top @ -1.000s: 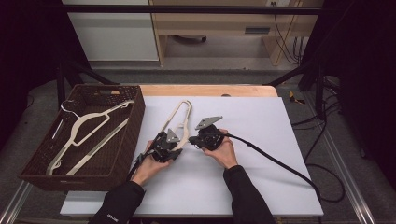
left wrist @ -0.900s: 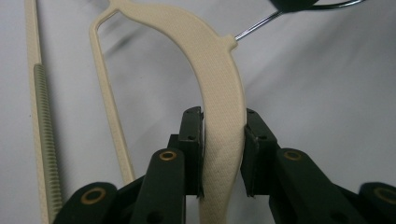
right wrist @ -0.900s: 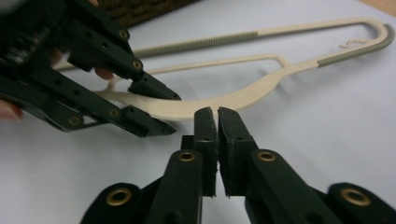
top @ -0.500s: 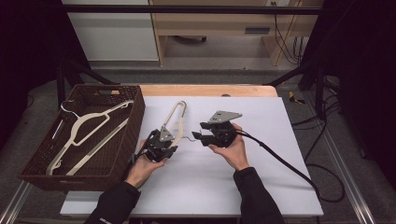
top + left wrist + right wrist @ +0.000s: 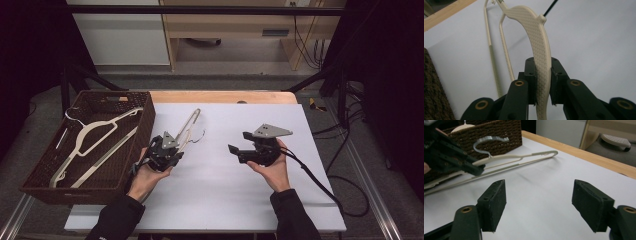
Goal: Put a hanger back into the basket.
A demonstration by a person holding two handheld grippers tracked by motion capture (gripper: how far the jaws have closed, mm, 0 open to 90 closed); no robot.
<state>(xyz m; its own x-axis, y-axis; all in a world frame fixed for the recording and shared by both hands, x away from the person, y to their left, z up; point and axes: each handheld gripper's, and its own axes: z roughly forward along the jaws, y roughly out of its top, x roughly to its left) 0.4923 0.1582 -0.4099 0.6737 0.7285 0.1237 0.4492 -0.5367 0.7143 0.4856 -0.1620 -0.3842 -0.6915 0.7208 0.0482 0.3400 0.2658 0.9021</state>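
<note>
Light, stiff, slick cream hanger (image 5: 539,45), pinched at one shoulder arm by left tongs (image 5: 542,82); right tongs (image 5: 539,205) just opened wide, empty.

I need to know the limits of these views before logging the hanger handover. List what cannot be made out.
- Held hanger: its lower end runs off the bottom edge of the left gripper view, behind the left gripper.
- Same hanger, right gripper view: the left gripper and the left edge cut off its near part.
- Hangers in the wicker basket, high view: too dim to count.
- Right gripper: jaws have just been opening, nothing between; body below the edge.
</note>
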